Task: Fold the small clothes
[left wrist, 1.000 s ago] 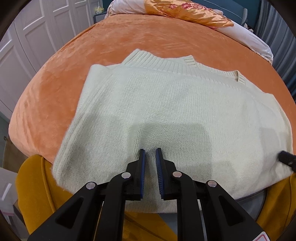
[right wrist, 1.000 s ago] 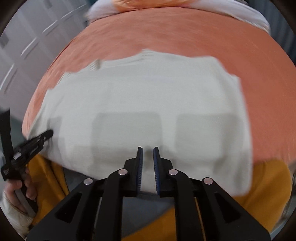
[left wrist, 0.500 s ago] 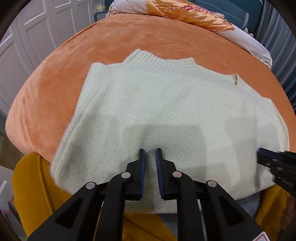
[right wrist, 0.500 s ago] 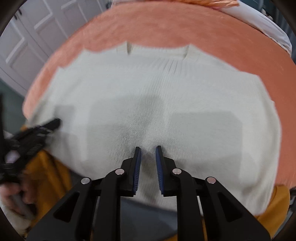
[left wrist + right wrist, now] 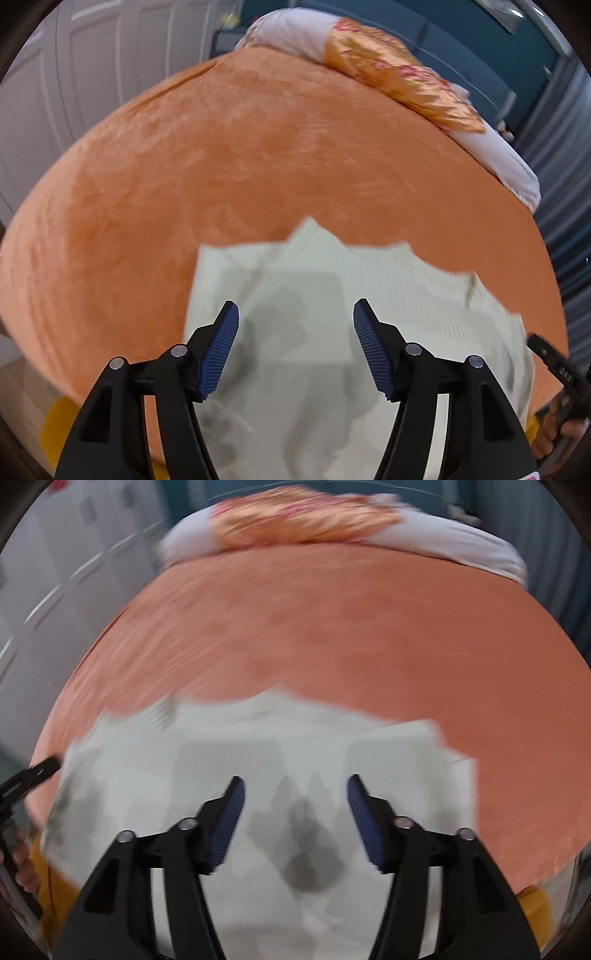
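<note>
Two grippers are held above a cream knitted sweater (image 5: 332, 332) spread on an orange bed (image 5: 221, 166). The left gripper (image 5: 295, 347) and the right gripper (image 5: 295, 819) are both seen with jaws opening, nothing pinched between them, probably readied for gripping an edge to fold. Compared with a second ago, the jaws were nearly pressed together and more sweater was framed.

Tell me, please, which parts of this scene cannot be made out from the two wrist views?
- Cream sweater: near hem, left wrist view, hidden behind the left gripper.
- Sweater collar, right wrist view: smeared by motion blur.
- Right gripper, left wrist view: cut off by the frame edge.
- Pillow pattern: blurred.
</note>
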The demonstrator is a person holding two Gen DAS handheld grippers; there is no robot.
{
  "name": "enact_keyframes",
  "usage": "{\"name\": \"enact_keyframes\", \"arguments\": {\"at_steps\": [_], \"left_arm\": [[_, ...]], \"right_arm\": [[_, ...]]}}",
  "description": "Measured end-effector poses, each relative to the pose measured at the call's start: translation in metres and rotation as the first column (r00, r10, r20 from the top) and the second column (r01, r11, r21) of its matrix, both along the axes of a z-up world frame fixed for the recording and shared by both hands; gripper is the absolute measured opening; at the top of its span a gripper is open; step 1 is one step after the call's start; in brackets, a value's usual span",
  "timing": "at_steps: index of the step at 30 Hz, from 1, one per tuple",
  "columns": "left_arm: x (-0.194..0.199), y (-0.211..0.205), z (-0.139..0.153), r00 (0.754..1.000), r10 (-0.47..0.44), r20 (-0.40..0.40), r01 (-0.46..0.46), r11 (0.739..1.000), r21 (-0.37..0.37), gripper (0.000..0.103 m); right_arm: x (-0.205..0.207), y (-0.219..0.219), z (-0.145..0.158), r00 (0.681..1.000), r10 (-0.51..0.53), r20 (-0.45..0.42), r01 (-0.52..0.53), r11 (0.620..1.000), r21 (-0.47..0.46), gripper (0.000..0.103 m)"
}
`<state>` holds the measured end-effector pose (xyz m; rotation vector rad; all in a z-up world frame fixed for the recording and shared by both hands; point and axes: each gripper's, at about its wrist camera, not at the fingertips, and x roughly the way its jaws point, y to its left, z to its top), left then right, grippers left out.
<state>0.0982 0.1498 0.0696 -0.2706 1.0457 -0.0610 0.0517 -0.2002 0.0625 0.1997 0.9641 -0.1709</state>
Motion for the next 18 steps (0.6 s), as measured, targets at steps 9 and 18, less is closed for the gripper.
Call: {"name": "enact_keyframes", "arguments": {"at_steps": [9,18], "left_arm": [[0.048,0.002,-0.037,0.995,-0.036,-0.094,0.026,0.994,-0.102,0.007],[0.049,0.003,0.007,0.999,-0.012,0.047,0.013,1.0,-0.009,0.007]], "right_arm": [[0.028,-0.056,-0.046,0.993,-0.032,-0.117,0.047,0.991,0.124,0.014],[0.014,-0.066,0.012,0.986,-0.057,0.154,0.036,0.99,0.134,0.008]]}}
